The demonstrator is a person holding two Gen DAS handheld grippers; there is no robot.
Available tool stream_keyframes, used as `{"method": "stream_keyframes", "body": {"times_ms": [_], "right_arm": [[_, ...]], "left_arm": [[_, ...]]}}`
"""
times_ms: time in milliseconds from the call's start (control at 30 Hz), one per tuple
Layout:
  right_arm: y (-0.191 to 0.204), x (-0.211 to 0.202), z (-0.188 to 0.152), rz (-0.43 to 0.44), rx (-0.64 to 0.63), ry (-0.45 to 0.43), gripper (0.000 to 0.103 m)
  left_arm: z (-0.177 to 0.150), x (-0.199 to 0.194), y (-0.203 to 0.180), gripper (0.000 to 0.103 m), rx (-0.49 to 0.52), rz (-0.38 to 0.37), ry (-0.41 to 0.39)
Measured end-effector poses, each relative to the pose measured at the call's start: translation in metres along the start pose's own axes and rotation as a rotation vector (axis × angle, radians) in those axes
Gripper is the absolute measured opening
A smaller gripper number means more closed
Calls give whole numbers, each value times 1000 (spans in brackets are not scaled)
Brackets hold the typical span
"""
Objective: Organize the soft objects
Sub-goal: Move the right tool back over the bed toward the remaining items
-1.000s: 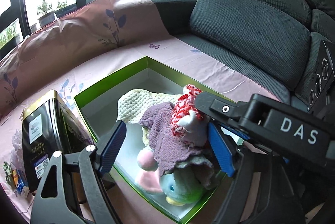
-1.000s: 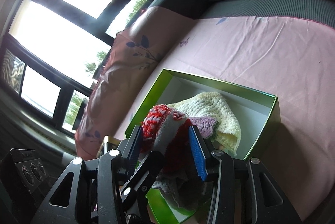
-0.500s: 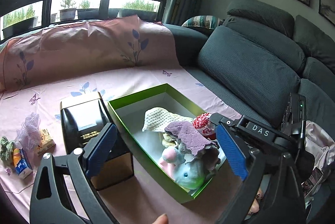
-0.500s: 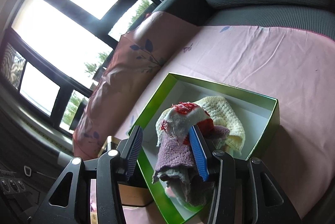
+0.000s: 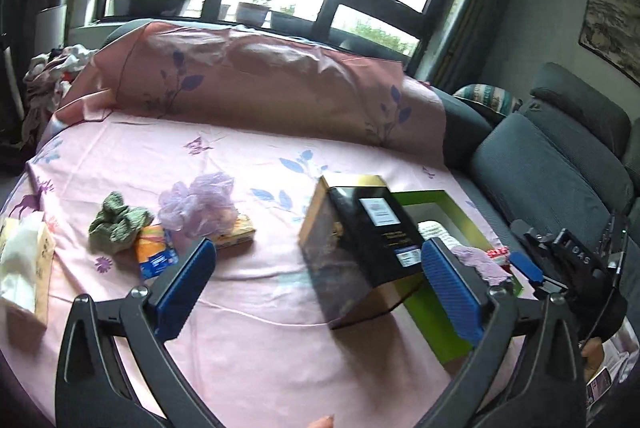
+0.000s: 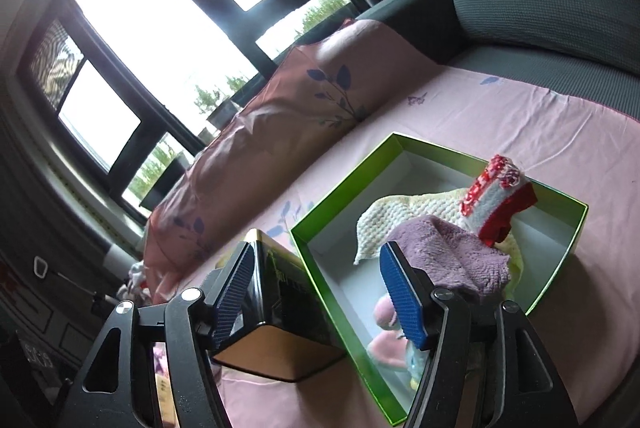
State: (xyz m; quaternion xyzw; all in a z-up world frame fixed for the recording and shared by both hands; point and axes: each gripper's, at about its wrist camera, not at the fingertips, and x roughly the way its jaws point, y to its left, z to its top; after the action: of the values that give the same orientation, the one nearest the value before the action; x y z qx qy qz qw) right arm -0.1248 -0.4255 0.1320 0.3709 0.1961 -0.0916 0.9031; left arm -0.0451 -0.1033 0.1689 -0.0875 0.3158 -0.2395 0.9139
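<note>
Inside green box [image 6: 420,151]: knitted cloths [image 6: 452,256].

The pink sheet [image 5: 248,316] is viewed obliquely from the left wrist; the green box [image 6: 344,199] is viewed closely from the right, and is shared.

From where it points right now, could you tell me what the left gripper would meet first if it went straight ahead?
Probably the pink sheet. The left gripper has opening jaws with nothing between them, and bare sheet lies ahead. The black and gold tin sits just right of that line, though depth is hard to judge.
</note>
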Motion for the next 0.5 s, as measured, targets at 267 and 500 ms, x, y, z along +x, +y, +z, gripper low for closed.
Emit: {"method": "stream_keyframes", "body": {"times_ms": [267,500], "right_arm": [[47,12,-17,12,-134,28,79],[88,26,-39,95,-233,87,84]], "left_arm": [[-18,8,80,101,-105,166,10],[-24,20,123,101,-169,228,58]]}}
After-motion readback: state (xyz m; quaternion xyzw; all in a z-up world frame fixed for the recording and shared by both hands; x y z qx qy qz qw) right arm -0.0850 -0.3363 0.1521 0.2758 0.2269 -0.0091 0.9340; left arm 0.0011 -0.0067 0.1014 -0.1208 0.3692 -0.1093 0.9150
